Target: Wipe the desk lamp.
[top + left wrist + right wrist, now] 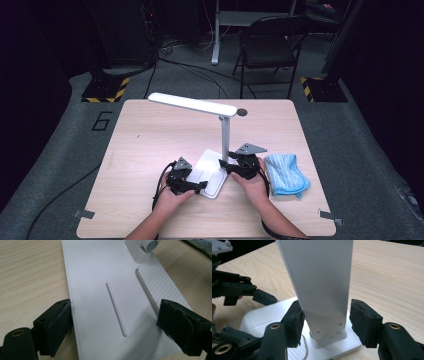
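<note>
While the desk lamp (212,150) stands at the table's (150,135) lower centre, the left gripper (115,322) straddles its base, jaws apart; the right gripper (325,322) brackets its post, one pad touching, the other clear.

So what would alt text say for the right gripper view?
Two black jaws of the right gripper straddle the white upright post of a desk lamp just above its base, one pad touching, the other apart. The left gripper reaches over the base on a wooden table.
</note>
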Demonstrator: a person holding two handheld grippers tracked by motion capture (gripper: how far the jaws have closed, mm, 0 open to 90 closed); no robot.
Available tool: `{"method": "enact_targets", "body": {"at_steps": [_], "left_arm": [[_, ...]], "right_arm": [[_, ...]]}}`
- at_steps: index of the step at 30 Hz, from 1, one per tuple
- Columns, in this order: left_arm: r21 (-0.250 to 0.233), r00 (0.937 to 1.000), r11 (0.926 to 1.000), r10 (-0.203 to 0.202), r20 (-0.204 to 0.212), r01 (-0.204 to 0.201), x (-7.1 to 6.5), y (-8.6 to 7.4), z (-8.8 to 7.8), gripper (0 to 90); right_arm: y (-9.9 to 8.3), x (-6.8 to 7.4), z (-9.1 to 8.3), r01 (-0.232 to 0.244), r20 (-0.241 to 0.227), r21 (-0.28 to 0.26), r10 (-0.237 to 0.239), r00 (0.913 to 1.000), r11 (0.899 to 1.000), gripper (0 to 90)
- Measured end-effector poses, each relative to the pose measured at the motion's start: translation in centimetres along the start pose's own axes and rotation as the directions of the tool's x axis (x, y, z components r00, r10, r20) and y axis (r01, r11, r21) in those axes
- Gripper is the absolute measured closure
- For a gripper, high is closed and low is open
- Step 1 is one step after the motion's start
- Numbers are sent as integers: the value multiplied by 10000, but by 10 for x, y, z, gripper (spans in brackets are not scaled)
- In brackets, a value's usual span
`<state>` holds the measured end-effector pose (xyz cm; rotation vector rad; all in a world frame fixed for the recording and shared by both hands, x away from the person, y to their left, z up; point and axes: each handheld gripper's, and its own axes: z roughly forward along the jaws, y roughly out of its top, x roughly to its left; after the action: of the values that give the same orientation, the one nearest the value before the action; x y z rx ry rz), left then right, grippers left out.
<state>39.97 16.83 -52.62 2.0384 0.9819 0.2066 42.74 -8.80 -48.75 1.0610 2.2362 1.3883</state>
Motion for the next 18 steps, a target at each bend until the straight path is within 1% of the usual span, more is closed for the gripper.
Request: {"method": "enact_targets", "body": {"at_steps": [2, 3, 4, 5, 7, 8, 9, 10, 11, 12, 15, 16, 18], "left_arm": [[57, 9998, 9999, 151, 92, -152, -2, 0, 1, 107], [69, 9998, 9999, 117, 133, -118, -4, 0, 2, 101], [78, 9999, 9999, 77, 145, -78, -6, 0, 2, 93], [91, 9997, 9998, 200, 102, -201, -7, 0, 3, 87], [100, 9998, 9998, 176, 95, -177, -9, 1, 5, 76], [238, 9996, 9994, 262, 95, -264, -9, 2, 4, 68], [146, 9997, 9996, 260, 27, -261, -10, 1, 6, 49], [166, 9996, 9994, 292, 19, -293, -11, 1, 6, 49], [134, 9998, 9997, 188, -22, -188, -12, 1, 7, 39], [202, 9994, 9992, 351, -8, -351, -12, 2, 7, 31], [178, 9995, 9994, 310, -88, -308, -13, 1, 8, 13], [175, 9994, 9994, 316, -114, -314, -14, 1, 8, 13], [160, 9995, 9995, 283, -170, -280, -15, 1, 8, 6]], "right_arm": [[-2, -1, -2, -84, -33, -18, 84, 10000, 10000, 469], [-2, -1, -3, -139, -125, -58, 139, 9998, 9999, 493], [-2, -2, -3, -96, -90, -120, 95, 9999, 9999, 496], [-2, -2, -3, -55, -76, -40, 55, 10000, 10000, 498], [-1, -3, -3, -107, -72, -73, 106, 9999, 9999, 502], [-1, -4, -3, -63, -99, -22, 63, 9999, 10000, 505], [-1, -4, -2, -35, -163, -32, 35, 9999, 10000, 510], [-1, -4, -2, -35, -163, -32, 35, 9999, 10000, 510], [-1, -4, -1, 2, -197, -111, -4, 9998, 9999, 511], [0, -4, 0, -118, -295, 16, 119, 9995, 9999, 511], [2, -5, 2, -71, -395, 39, 72, 9992, 10000, 511], [2, -5, 2, -94, -364, 112, 98, 9993, 9999, 511], [2, -5, 3, -122, -451, 85, 126, 9989, 9999, 511]]}}
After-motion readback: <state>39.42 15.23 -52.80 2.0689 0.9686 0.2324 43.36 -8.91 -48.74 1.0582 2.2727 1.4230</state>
